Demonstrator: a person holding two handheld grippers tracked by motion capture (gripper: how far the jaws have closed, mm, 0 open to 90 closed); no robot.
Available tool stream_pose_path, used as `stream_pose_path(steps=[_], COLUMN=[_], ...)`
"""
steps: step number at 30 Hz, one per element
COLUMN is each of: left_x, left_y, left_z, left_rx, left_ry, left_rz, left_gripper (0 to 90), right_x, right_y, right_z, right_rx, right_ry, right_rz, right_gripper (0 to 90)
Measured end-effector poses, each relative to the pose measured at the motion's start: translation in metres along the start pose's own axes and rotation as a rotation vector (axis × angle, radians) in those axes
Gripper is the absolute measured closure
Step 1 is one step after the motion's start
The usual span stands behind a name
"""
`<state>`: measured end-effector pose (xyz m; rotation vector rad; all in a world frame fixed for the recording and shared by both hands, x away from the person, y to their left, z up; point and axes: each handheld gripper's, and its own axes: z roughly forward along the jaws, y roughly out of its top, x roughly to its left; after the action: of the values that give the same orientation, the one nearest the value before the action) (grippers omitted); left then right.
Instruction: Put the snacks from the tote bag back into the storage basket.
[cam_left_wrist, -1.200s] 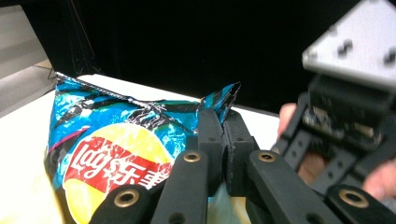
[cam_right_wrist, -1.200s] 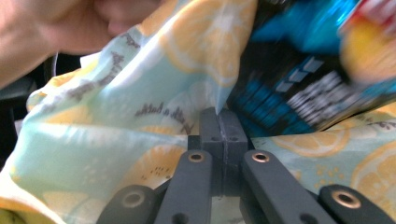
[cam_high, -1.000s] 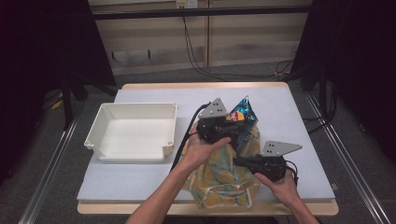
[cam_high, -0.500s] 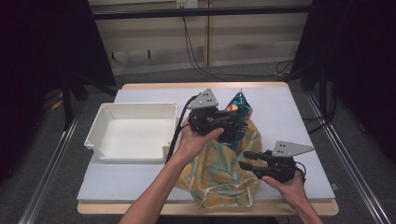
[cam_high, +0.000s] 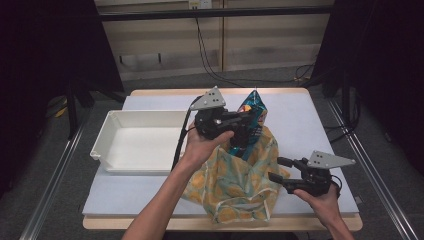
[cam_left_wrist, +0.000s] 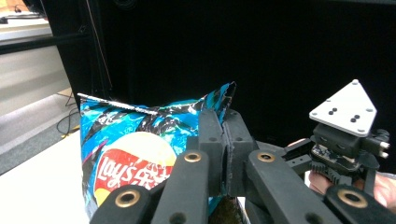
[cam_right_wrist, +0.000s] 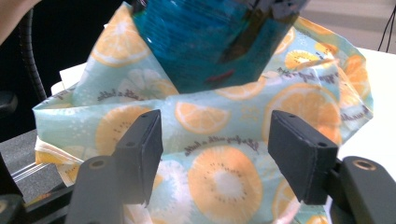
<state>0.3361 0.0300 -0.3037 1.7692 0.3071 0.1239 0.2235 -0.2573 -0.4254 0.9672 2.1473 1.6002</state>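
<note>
My left gripper (cam_high: 245, 131) is shut on the top edge of a blue Lay's chip bag (cam_high: 255, 107) and holds it upright. The chip bag's lower end sits in the mouth of a cloth bag printed with orange slices (cam_high: 240, 185). In the left gripper view the jaws (cam_left_wrist: 224, 126) pinch the chip bag (cam_left_wrist: 135, 149) at its right corner. My right gripper (cam_high: 276, 169) is at the cloth bag's right edge. Its jaws have just been opening. In the right gripper view they (cam_right_wrist: 215, 140) stand wide apart, with the cloth bag (cam_right_wrist: 219, 177) beyond them, not pressed, and the chip bag (cam_right_wrist: 210, 42) above.
A white empty tray (cam_high: 107, 145) sits on the left part of the white table (cam_high: 310, 120). The cloth bag hangs over the table's front edge. Cables trail from the left gripper across the table's middle.
My left gripper has lifted the chip bag up and away from the cloth bag's inside. My right gripper has let go of the cloth bag, opened, and slid to the right.
</note>
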Motion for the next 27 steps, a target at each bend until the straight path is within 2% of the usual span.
stream_pose_path(steps=[8, 13, 17, 20, 23, 27], left_x=[0.000, 0.003, 0.003, 0.002, 0.001, 0.002], left_y=[0.009, 0.010, 0.018, 0.025, 0.028, 0.029], left_z=[-0.010, -0.015, -0.019, -0.020, -0.020, -0.021], left_rx=[-0.021, -0.028, -0.018, -0.040, -0.043, -0.053], left_ry=[-0.010, -0.006, 0.004, -0.004, -0.005, -0.008], left_rz=[0.004, -0.014, 0.004, 0.010, 0.016, 0.003], left_gripper=[88.6, 88.6, 88.6, 88.7, 88.7, 88.7], right_x=[-0.002, -0.003, -0.004, -0.004, -0.004, -0.003], right_y=[-0.005, -0.005, -0.005, -0.006, -0.007, -0.006], right_z=[-0.004, -0.006, -0.008, -0.009, -0.009, -0.008], right_rx=[0.003, 0.004, 0.000, -0.005, -0.005, -0.006], right_ry=[-0.015, -0.023, -0.028, -0.028, -0.027, -0.027], right_rz=[0.013, 0.014, 0.014, 0.013, 0.009, 0.012], right_gripper=[33.5, 33.2, 32.6, 32.6, 32.6, 29.5])
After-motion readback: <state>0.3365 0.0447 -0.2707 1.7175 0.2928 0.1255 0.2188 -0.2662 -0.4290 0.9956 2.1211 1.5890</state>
